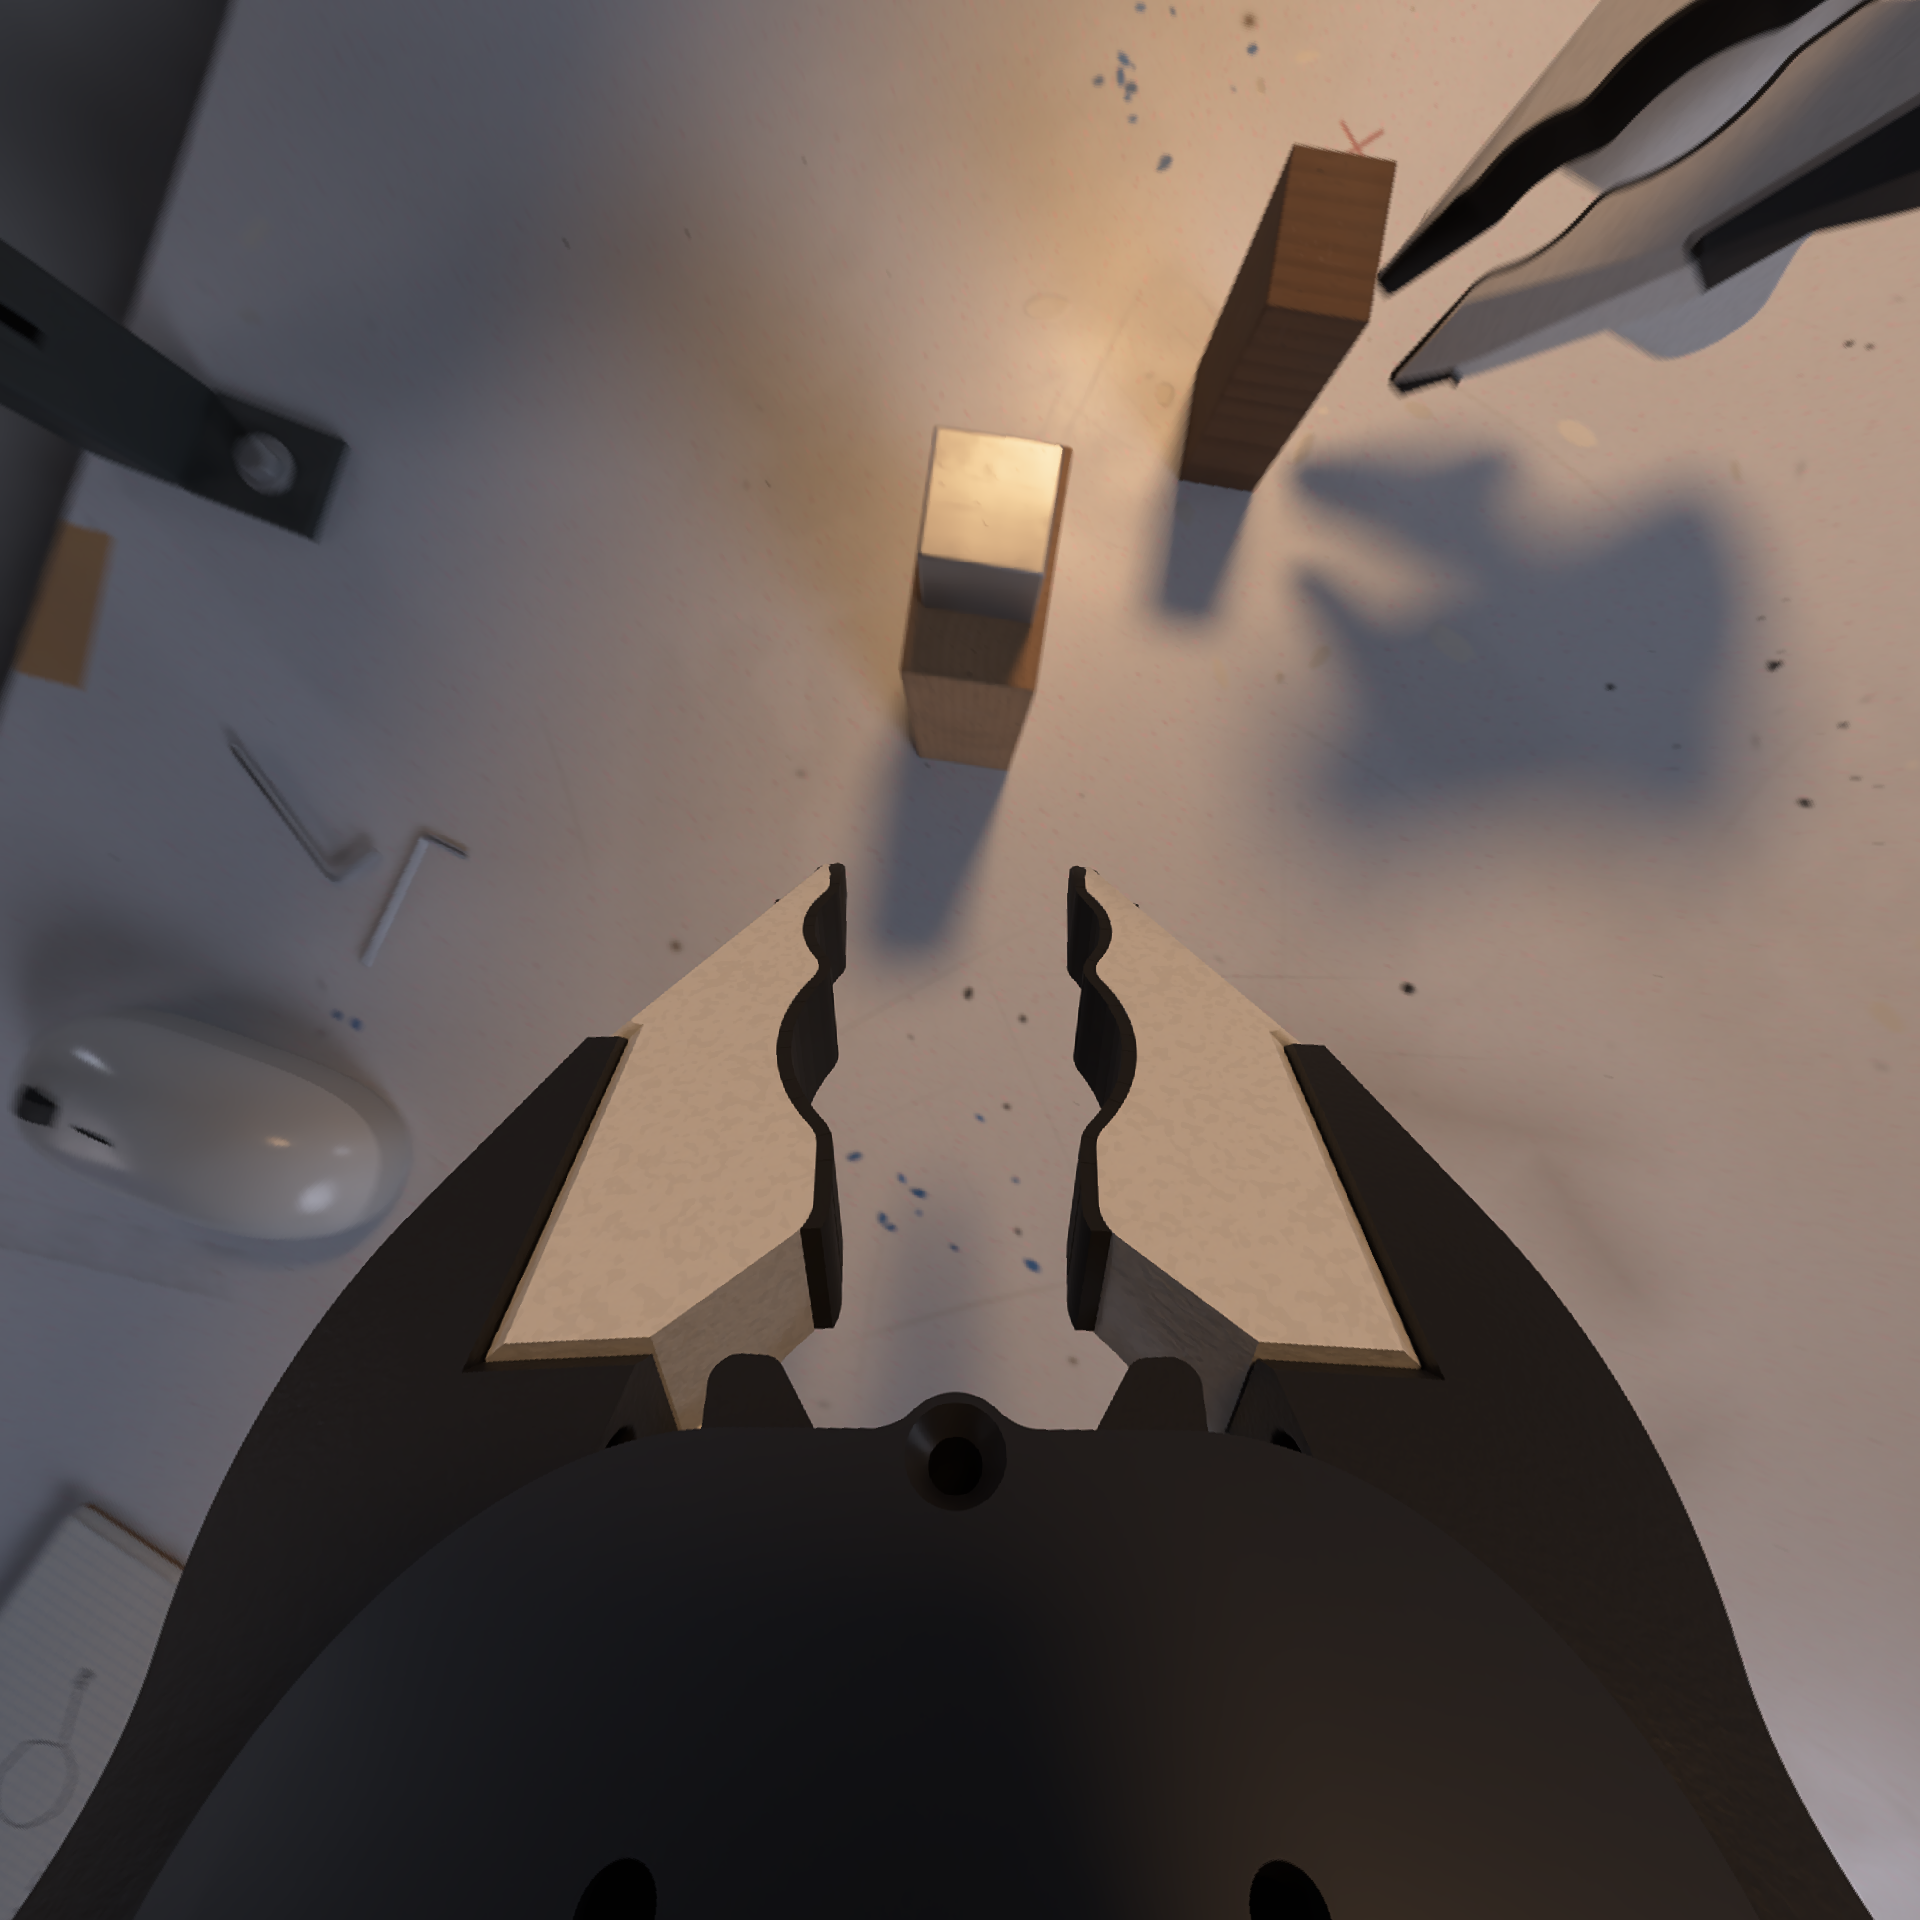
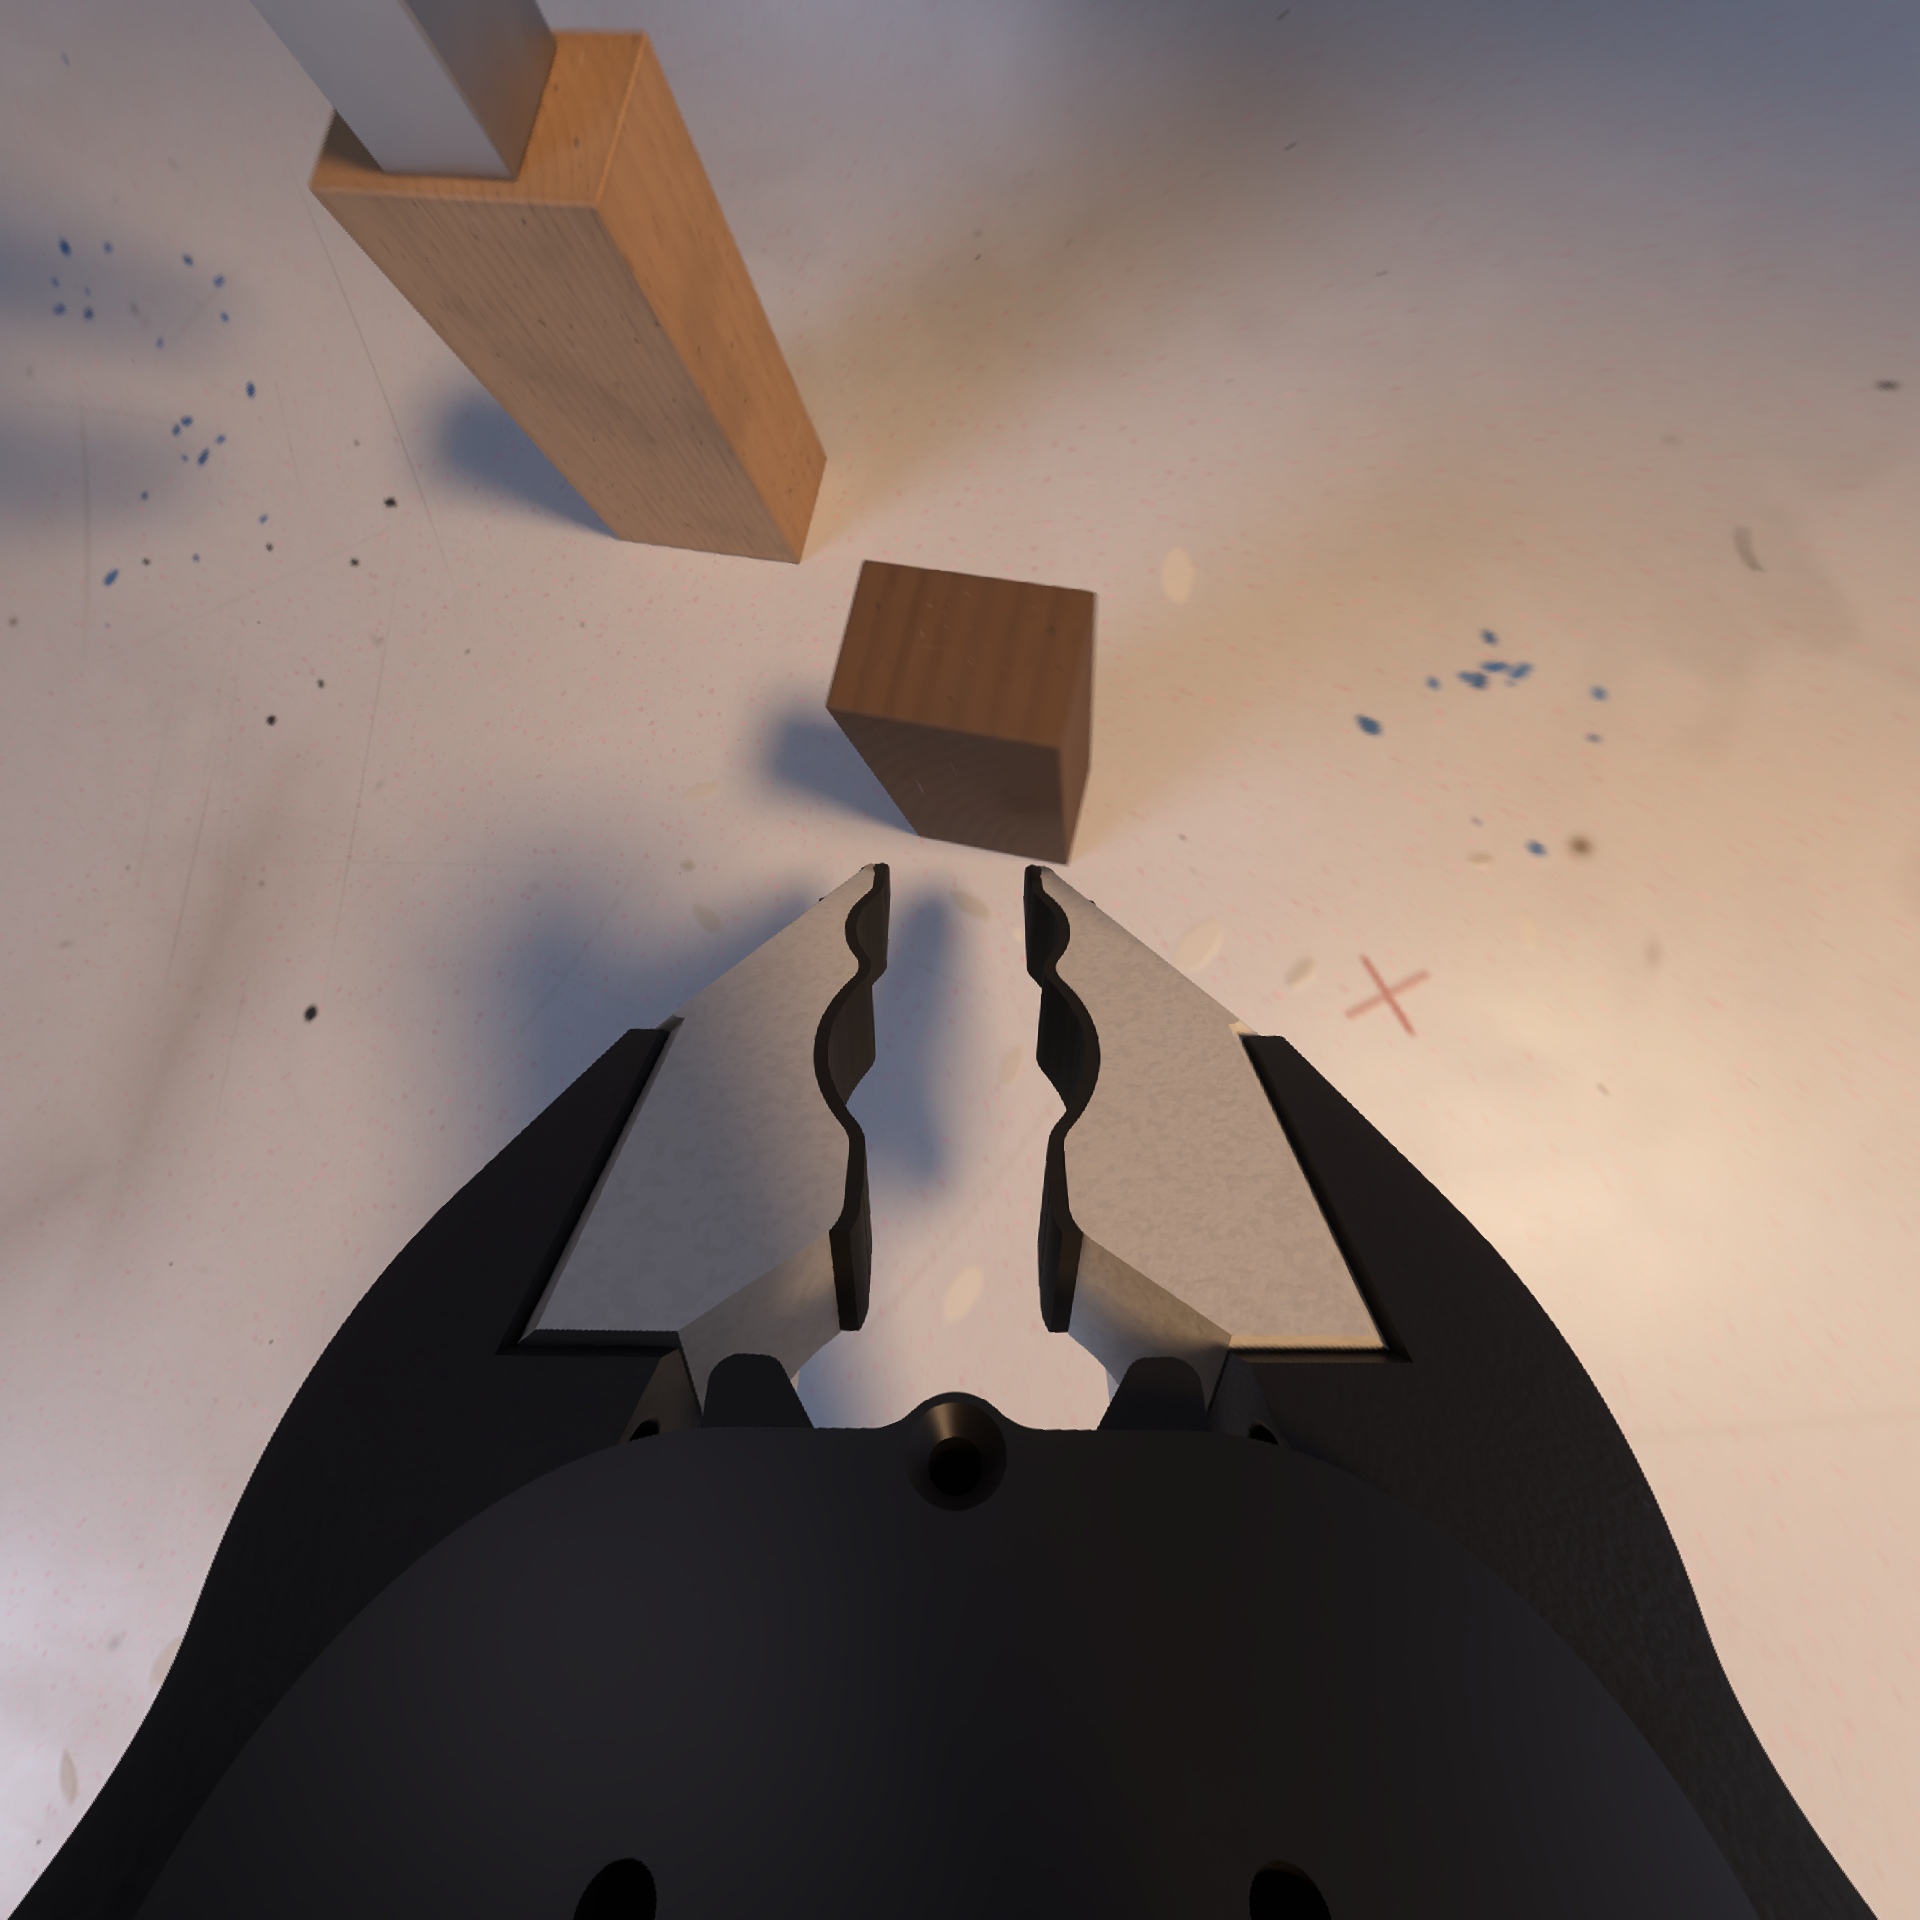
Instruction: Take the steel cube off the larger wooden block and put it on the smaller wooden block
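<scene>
The steel cube (image 1: pixel 992 514) sits on top of the light, larger wooden block (image 1: pixel 968 681), which stands upright on the white table. In the right wrist view the cube (image 2: pixel 436 94) and that block (image 2: pixel 623 343) are at the upper left. The darker, smaller wooden block (image 1: pixel 1288 322) stands beyond and to the right, with nothing on it. My left gripper (image 1: pixel 956 873) is open and empty, short of the light block. My right gripper (image 2: pixel 956 868) is open and empty, its tips just short of the dark block (image 2: pixel 966 707). It also shows in the left wrist view (image 1: pixel 1397 332), beside the dark block.
A white computer mouse (image 1: pixel 208 1132), two hex keys (image 1: pixel 312 821), a notepad (image 1: pixel 73 1621) and a black bracket (image 1: pixel 208 416) lie at the left. A red cross mark (image 2: pixel 1387 994) is on the table right of my right gripper.
</scene>
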### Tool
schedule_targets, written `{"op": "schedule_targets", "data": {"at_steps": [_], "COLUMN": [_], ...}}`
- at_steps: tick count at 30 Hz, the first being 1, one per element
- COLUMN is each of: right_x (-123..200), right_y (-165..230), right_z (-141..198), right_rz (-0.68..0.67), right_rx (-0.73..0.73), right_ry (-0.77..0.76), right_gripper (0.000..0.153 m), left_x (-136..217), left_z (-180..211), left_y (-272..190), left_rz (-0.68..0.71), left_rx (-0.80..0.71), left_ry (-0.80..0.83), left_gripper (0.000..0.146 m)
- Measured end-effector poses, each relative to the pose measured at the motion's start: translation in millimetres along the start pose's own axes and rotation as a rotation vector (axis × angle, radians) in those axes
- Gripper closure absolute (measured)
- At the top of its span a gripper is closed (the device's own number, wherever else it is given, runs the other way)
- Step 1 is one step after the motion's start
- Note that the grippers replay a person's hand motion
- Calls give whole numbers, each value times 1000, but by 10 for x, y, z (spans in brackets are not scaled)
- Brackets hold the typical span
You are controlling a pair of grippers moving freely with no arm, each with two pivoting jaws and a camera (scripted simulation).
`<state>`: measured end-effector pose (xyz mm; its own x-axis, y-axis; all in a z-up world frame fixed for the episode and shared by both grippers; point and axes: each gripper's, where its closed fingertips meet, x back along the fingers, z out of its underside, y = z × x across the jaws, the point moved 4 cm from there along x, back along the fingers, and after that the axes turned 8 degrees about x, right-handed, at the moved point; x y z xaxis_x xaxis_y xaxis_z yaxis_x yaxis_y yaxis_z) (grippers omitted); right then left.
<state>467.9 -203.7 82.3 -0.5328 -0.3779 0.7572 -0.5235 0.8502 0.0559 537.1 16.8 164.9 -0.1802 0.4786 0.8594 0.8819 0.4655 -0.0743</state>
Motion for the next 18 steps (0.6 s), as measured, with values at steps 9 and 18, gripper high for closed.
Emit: {"op": "schedule_targets", "data": {"at_steps": [9, 18], "right_x": [949, 1301], "right_y": [-585, -363], "right_z": [609, 1493], "right_rz": [189, 78], "right_rx": [-88, -63], "right_ry": [58, 251], "right_gripper": [127, 113], "left_x": [88, 90], "left_z": [129, 130], "left_y": [-244, -49], "left_rz": [94, 42], "left_rx": [32, 31], "left_ry": [78, 14], "left_gripper": [103, 95]}}
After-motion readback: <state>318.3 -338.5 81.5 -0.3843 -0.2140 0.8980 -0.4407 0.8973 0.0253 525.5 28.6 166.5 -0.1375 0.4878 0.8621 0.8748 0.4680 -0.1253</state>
